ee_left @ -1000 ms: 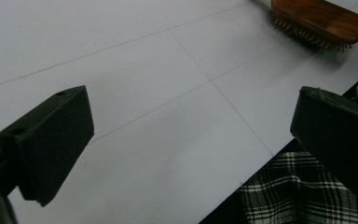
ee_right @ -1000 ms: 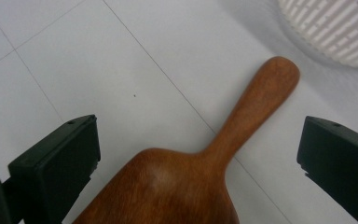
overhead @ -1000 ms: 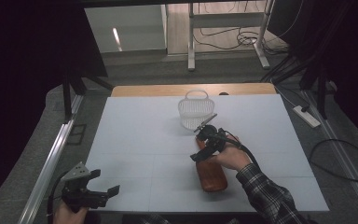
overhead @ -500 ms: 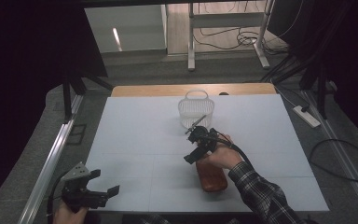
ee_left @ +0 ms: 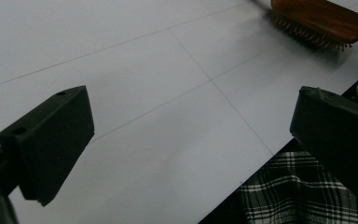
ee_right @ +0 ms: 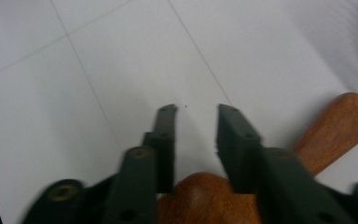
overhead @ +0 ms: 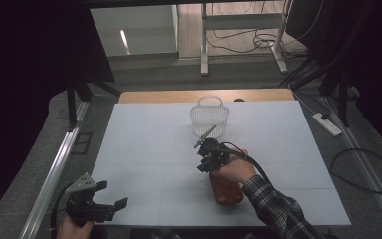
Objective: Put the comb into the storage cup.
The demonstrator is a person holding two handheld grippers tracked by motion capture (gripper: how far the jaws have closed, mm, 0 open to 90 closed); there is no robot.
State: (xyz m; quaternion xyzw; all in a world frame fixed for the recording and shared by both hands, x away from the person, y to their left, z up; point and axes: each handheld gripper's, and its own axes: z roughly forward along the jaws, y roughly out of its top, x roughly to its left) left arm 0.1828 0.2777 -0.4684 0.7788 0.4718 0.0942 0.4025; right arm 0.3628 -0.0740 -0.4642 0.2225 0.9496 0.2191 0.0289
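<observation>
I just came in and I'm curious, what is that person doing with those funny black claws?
A person holds a gripper in each hand over a white table. The right gripper is open just above a wooden hairbrush, not gripping it. The left gripper waits open near the table's front corner. A white basket sits farther back.

Glossy wooden brush [ee_left: 319,17] — matt table [overhead: 149,149]
</observation>
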